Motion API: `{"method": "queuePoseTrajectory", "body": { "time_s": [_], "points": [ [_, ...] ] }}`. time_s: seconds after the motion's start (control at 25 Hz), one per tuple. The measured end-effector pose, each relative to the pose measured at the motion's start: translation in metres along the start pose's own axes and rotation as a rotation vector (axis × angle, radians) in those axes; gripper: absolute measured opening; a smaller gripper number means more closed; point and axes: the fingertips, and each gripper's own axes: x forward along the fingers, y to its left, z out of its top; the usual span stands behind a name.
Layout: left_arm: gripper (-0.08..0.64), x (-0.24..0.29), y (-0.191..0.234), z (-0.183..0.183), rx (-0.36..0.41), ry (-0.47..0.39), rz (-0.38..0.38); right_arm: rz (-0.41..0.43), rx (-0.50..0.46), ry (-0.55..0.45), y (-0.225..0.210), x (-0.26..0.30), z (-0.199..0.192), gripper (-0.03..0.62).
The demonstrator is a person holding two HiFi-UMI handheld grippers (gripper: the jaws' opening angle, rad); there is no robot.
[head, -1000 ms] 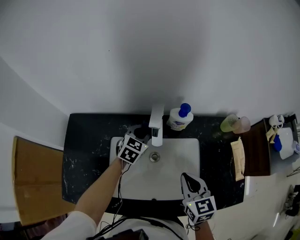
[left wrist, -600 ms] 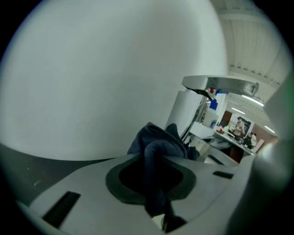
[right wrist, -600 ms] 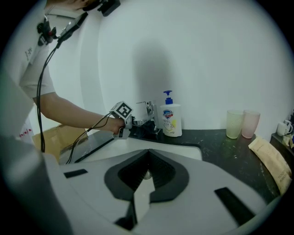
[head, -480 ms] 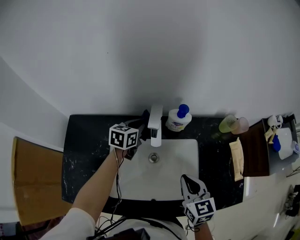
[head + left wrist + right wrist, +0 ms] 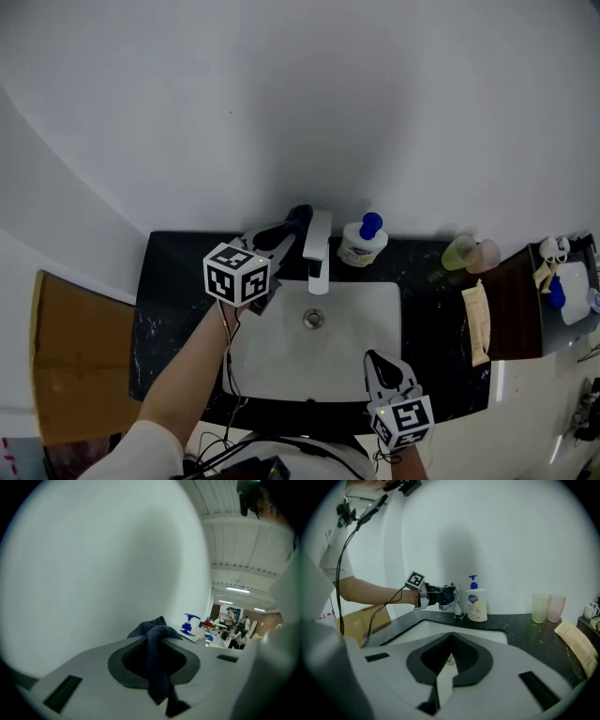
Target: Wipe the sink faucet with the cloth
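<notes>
Left hand-held gripper (image 5: 284, 231) raised one cloth (image 5: 300, 216) beside one faucet (image 5: 319, 249).

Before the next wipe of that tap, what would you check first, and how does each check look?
1. Dark blue cloth clamped in the left gripper: ok.
2. Cloth touching the white faucet: cannot tell; it sits beside the faucet's top.
3. White soap bottle with blue pump upright, apart from the cloth: ok.
4. Right gripper empty, jaws together, near the white sink's front edge, away from the faucet: ok.
5. Two pale cups standing far off on the dark counter: ok.
</notes>
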Motion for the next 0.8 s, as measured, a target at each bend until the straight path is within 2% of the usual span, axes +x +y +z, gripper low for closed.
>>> {"method": "queuePoseTrajectory", "body": {
  "time_s": [0.16,0.24,0.4,0.6,0.8],
  "points": [
    [0.049,-0.013,-0.011,0.01,0.087,-0.005,0.022,0.005,-0.004,-0.012,0.005,-0.003,0.002,-0.002],
    [0.049,-0.023,-0.018,0.01,0.101,-0.017,0.034,0.006,-0.006,-0.017,0.008,-0.005,0.003,-0.002],
    [0.049,-0.045,-0.035,-0.005,0.056,-0.032,0.039,0.006,-0.01,-0.025,0.015,-0.013,0.002,-0.002],
    [0.049,-0.059,-0.069,-0.032,0.017,-0.014,0.003,0.015,-0.026,-0.036,0.024,-0.022,0.001,-0.002],
    [0.049,-0.076,-0.093,-0.033,-0.035,-0.058,0.001,0.023,-0.04,-0.06,0.034,-0.034,0.004,-0.002]
  ]
}}
